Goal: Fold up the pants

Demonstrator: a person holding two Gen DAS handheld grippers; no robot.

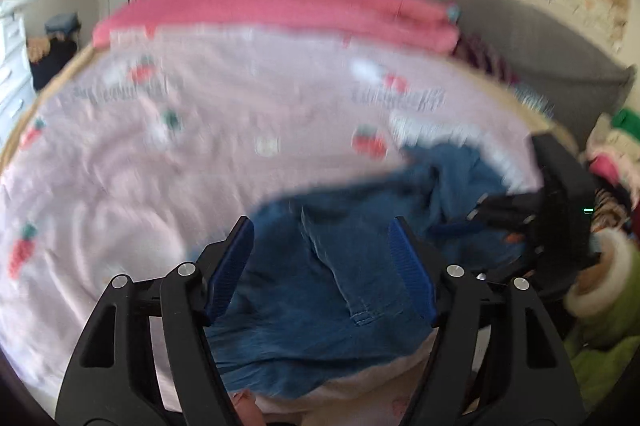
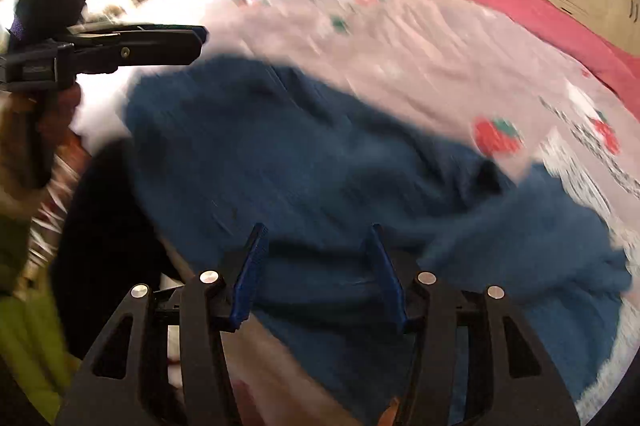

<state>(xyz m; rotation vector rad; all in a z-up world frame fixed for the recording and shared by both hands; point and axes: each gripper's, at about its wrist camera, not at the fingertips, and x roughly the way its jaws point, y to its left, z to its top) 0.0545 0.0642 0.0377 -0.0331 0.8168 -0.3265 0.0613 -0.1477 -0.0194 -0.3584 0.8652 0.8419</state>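
Pink strawberry-print bedding (image 1: 240, 114) covered the bed, with the blue pants (image 1: 340, 266) lying crumpled near its edge. Both the left hand-held gripper (image 1: 322, 266) and right hand-held gripper (image 2: 316, 272) hung spread above the denim, seemingly gripping nothing, though blur obscured detail.

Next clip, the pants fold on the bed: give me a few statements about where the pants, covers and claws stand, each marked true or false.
1. The blue pants lie crumpled on a pale pink bedspread printed with strawberries. True.
2. The left claw is clamped shut on the pants. False: its jaws stand apart above the fabric.
3. The right claw has its jaws apart, gripping nothing. True.
4. The pants are folded into a neat rectangle. False: they are bunched and wrinkled.
5. A brighter pink blanket lies along the bed's far edge. True.
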